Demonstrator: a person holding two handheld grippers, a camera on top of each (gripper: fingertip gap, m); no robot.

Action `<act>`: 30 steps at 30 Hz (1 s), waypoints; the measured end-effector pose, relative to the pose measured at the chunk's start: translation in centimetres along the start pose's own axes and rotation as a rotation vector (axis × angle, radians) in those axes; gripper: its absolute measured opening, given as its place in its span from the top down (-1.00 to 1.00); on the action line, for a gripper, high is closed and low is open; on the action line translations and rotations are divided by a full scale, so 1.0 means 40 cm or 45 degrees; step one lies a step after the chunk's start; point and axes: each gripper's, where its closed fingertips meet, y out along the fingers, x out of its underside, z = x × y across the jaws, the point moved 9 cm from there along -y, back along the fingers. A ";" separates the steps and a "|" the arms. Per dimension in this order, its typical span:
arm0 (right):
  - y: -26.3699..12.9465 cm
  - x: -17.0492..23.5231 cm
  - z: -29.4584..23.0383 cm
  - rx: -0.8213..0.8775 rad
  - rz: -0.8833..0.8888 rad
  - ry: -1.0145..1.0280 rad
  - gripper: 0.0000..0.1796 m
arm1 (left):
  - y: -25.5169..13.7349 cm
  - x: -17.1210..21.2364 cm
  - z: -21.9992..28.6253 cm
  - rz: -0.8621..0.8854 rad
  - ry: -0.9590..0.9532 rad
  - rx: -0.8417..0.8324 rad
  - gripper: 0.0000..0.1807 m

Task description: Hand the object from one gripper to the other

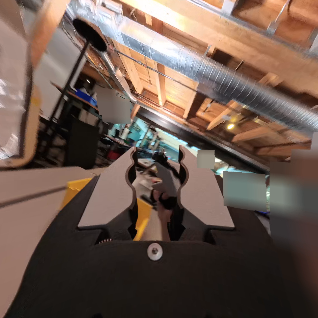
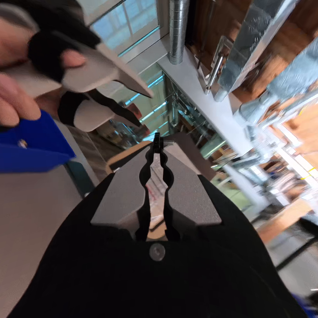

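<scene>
My right gripper (image 2: 157,146) is shut on a small black knob with a silver threaded screw (image 2: 157,140), pinched at the very fingertips. My left gripper (image 1: 157,148) is open and empty. Through its gap I see the right gripper (image 1: 159,162) farther off, held by a hand in a black fingerless glove (image 1: 165,201), with the black knob (image 1: 159,154) at its tip, pointing towards me. In the right wrist view the left gripper (image 2: 146,111) reaches in from the upper left, jaws apart, with a blue body (image 2: 34,146). It stays apart from the knob.
Both views tilt up towards wooden ceiling joists (image 1: 161,82) and silver ducts (image 1: 215,75). A black floor lamp (image 1: 89,34) stands at the left. A pale table surface (image 1: 31,197) lies lower left. A yellow part (image 1: 142,218) shows behind my left fingers. Windows (image 2: 127,25) are at the back. The grippers' ends are close to 5 centimetres from one another.
</scene>
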 end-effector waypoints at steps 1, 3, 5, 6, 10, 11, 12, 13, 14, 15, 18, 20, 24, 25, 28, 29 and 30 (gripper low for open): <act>0.000 0.011 0.018 -0.007 0.011 0.163 0.94 | -0.005 -0.010 0.006 -0.008 0.128 -0.033 0.50; 0.004 0.044 0.051 -0.035 0.025 0.535 0.94 | -0.011 -0.022 0.015 -0.042 0.402 -0.142 0.50; 0.012 0.086 0.065 -0.079 0.020 0.842 0.95 | -0.016 -0.026 0.022 -0.057 0.677 -0.290 0.51; 0.018 0.109 0.065 -0.085 0.011 0.946 0.95 | -0.016 -0.025 0.025 -0.067 0.821 -0.370 0.51; 0.040 0.165 0.025 -0.145 0.076 1.191 0.95 | -0.004 0.000 0.036 -0.168 1.434 -0.682 0.43; 0.046 0.165 0.009 -0.192 0.135 1.237 0.95 | 0.001 0.010 0.036 -0.218 1.626 -0.757 0.38; 0.055 0.168 -0.007 -0.253 0.132 1.297 0.95 | 0.005 0.024 0.034 -0.277 1.829 -0.813 0.34; 0.066 0.170 -0.021 -0.345 0.117 1.380 0.95 | 0.008 0.040 0.030 -0.335 2.024 -0.847 0.34; 0.073 0.169 -0.029 -0.442 0.130 1.482 0.95 | 0.011 0.058 0.025 -0.396 2.186 -0.845 0.36; 0.078 0.170 -0.032 -0.519 0.137 1.584 0.95 | 0.013 0.078 0.018 -0.450 2.290 -0.814 0.42; 0.085 0.169 -0.028 -0.799 0.141 1.811 0.96 | 0.024 0.117 0.003 -0.564 2.288 -0.686 0.40; 0.085 0.166 -0.026 -0.997 0.108 1.866 0.96 | 0.029 0.128 0.000 -0.599 2.292 -0.658 0.40; 0.075 0.164 -0.024 -1.234 0.054 1.890 0.96 | 0.030 0.158 0.023 -0.605 2.338 -0.498 0.57; 0.073 0.162 -0.024 -1.266 0.050 1.880 0.95 | 0.030 0.161 0.027 -0.609 2.347 -0.483 0.59; 0.066 0.161 -0.017 -1.310 0.047 1.863 0.95 | 0.033 0.168 0.034 -0.628 2.343 -0.460 0.63; 0.063 0.160 -0.016 -1.337 0.042 1.849 0.95 | 0.033 0.172 0.036 -0.646 2.335 -0.438 0.65; 0.060 0.159 -0.015 -1.369 0.036 1.829 0.95 | 0.033 0.176 0.037 -0.662 2.331 -0.418 0.67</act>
